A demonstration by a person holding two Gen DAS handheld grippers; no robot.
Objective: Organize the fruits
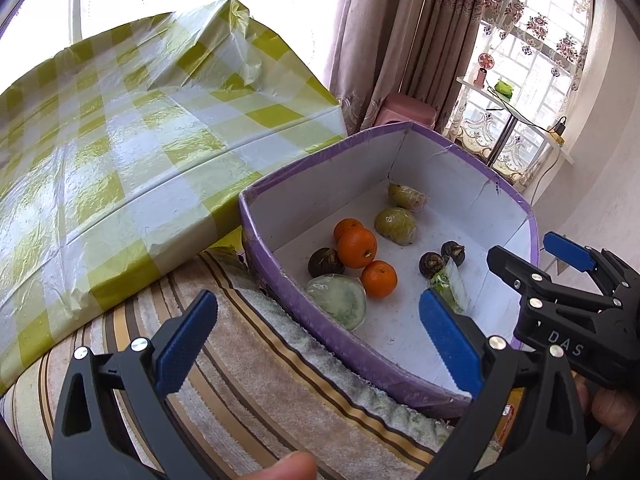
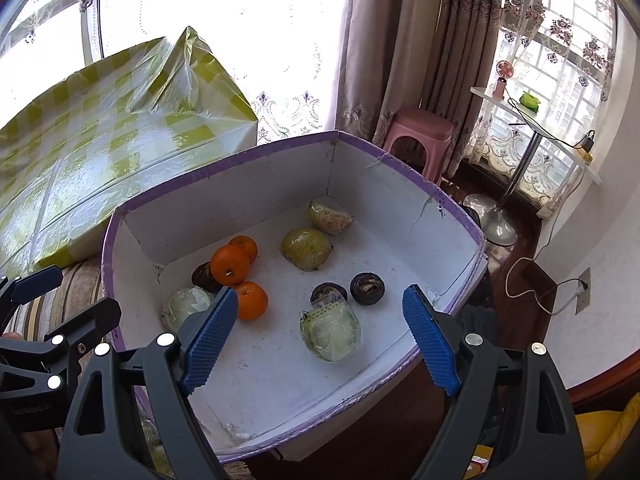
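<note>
Fruits: all sit loose on the white floor of the purple-edged cardboard box (image 2: 460, 220), none lifted. Three oranges (image 2: 230, 265) cluster at the box's left side, touching one another; a dark round fruit (image 2: 202, 276) is tucked behind them, and two more dark round fruits (image 2: 367, 288) sit near the right wall. Four pale green pieces wrapped in cling film (image 2: 331, 330) are spread about: one by the left wall, one mid-floor, two toward the far corner.

Your left hand-held gripper (image 1: 316, 346) is released, jaws wide, nothing between them; it hangs over the box's near-left rim. Your right hand-held gripper (image 2: 320, 338) is also released and empty, jaws straddling the mid-floor wrapped piece from above, apart from it.

Handling, as judged: oranges are firm, round, likely to roll; take them across the widest part. Film-wrapped pieces look slick and soft, so close gently on the body, not loose film. The dark fruits are small with rough tops; grip the sides.

The box rests on a striped cloth (image 1: 240, 364) beside a checked-covered block (image 1: 120, 140).
</note>
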